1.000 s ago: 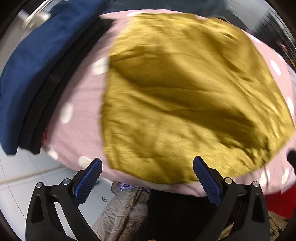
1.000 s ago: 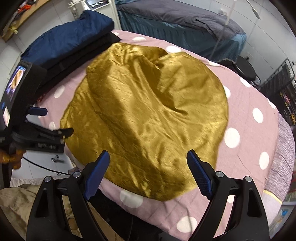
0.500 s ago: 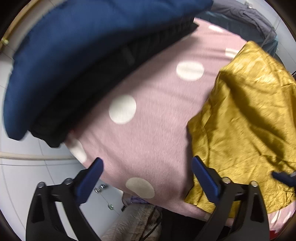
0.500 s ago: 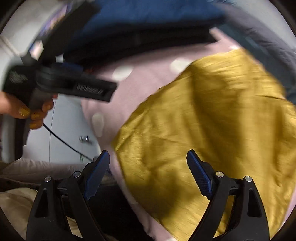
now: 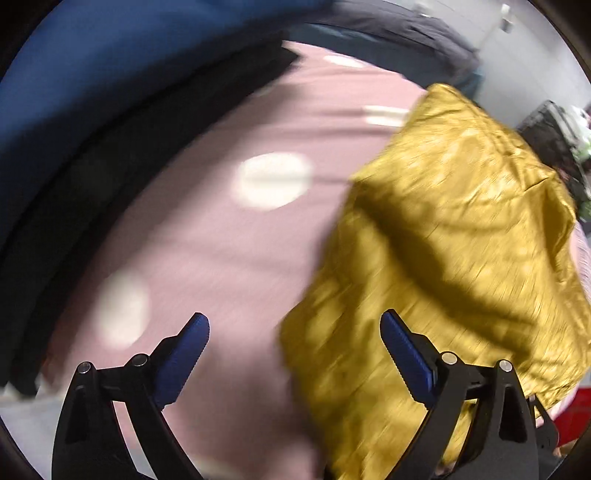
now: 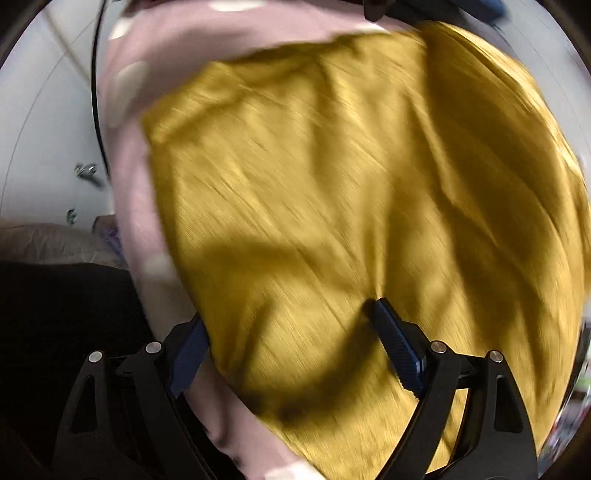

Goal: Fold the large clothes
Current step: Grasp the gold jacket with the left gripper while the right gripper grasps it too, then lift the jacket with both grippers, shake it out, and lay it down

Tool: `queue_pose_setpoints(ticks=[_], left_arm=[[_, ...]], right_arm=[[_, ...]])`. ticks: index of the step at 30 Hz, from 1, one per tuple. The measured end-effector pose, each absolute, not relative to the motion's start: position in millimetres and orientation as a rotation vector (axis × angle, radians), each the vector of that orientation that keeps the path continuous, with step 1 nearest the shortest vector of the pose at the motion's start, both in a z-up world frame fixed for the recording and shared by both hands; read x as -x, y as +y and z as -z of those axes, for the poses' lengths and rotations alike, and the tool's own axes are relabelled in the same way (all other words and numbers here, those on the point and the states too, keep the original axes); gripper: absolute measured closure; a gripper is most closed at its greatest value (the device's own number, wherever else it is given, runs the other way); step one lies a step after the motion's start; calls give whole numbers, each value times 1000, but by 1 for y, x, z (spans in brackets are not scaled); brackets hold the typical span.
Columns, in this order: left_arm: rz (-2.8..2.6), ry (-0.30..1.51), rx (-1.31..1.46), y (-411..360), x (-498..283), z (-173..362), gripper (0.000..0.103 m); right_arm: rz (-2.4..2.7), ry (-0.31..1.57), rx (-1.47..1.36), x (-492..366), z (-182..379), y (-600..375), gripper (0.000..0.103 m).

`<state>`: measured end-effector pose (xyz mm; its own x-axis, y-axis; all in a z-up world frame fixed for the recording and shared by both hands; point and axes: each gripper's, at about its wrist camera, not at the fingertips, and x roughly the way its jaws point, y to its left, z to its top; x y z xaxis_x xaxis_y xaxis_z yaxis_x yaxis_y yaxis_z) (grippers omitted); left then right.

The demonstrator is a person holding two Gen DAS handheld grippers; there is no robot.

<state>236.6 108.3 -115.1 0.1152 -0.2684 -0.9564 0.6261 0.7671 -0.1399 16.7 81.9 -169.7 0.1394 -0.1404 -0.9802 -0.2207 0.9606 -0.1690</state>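
Lay spread and creased on the pink polka-dot bedcover [image 5: 207, 229]: a mustard-yellow satin garment [image 6: 332, 192], blurred in both views, with no exact cut to be made out. Filled most of the right wrist view, its near-left edge running along the bedcover's [image 6: 125, 155] side. Sat in the right half of the left wrist view [image 5: 443, 236], crossed by a dark shadow band.

Held wide apart over the garment's near edge, gripping nothing: the right gripper [image 6: 291, 332]. Blue right fingertip [image 6: 395, 343] pressed on or just above the fabric, left one [image 6: 188, 354] partly behind the cloth's hem at the bedcover edge; touching or not, impossible to say through the blur.

Likewise released and spread wide: the left gripper [image 5: 295, 343], straddling the garment's left edge. One blue pad [image 5: 184, 354] over bare pink cover, the other [image 5: 402, 354] over yellow fabric.

Stacked along the bedcover's far-left side: folded navy-blue cloth [image 5: 92, 74] on top of a folded black one [image 5: 74, 192]. Beyond, at the top, a dark grey bedspread [image 5: 406, 33]. Off the bed's left side in the right wrist view, pale floor [image 6: 44, 147], a thin black cable [image 6: 96, 110], a beige quilted fabric [image 6: 44, 240]
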Motion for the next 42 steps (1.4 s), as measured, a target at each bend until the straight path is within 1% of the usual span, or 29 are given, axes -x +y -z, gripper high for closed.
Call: queue_pose_setpoints(ticks=[1,2,3,4,5,6,7,8,10,11,12,13,15,17,18,20,21,23,24,26,28,32,38,40,42], left_arm=[[707,1309,-337,97,-239,122,11],[747,1320,-351,83,-242,131,11],[765,1328,-372,71,-243,140,11],[776,1340,-391,62,-244,148,11],[784,1361,-406,55,-246,157,17],[797,1409,-409,47,-247,167,39],[803,1474,-394,43,-247,173,48],[785,1498,-386,42,-247,174,53],[771,1460,-295,47,-245,159,62],[774,1474,-256,51,-243,154,73],[796,1518,-206,55,-240,147,81],[830,1544,-155,58,-236,138,83],[901,1536,-89,58,-223,113,88],[969,1476,-80,53,-204,82,91],[1010,1423,-81,46,-187,58,94],[1088,1338,-58,37,-160,21,96],[1146,1265,-29,30,-143,-12,97],[1202,1161,-4,18,-123,-58,97],[1232,1077,6,14,-109,-89,97],[1259,975,19,9,-84,-131,98],[1309,885,52,21,-60,-174,98],[1384,753,60,41,-6,-234,98],[1476,417,98,99,81,-345,98],[1489,309,133,112,99,-370,98],[1481,250,154,114,112,-390,98]], right_arm=[[-26,1435,270,-10,167,73,38],[2,1436,240,-4,165,65,46],[34,1433,217,2,164,58,66],[60,1429,207,1,166,50,79],[97,1416,189,4,163,43,92],[133,1396,159,7,157,34,94],[174,1371,130,11,149,30,96],[221,1340,96,16,138,18,96],[320,1275,27,22,114,-7,97],[374,1240,-9,30,100,-23,97],[411,1213,-33,37,89,-35,97],[460,1169,-71,48,72,-54,97],[517,1103,-114,61,44,-79,97],[563,1018,-127,68,10,-99,97],[586,970,-116,74,-7,-106,97],[635,875,-105,89,-46,-112,97],[650,811,-132,103,-70,-122,98],[647,688,-182,131,-112,-135,98],[642,648,-192,141,-125,-144,98],[575,524,-230,172,-165,-158,98],[482,413,-275,195,-196,-158,98],[328,239,-317,254,-244,-154,98],[101,-45,-299,321,-322,-135,98],[65,-119,-305,335,-342,-137,98],[42,-171,-323,336,-356,-147,98]])
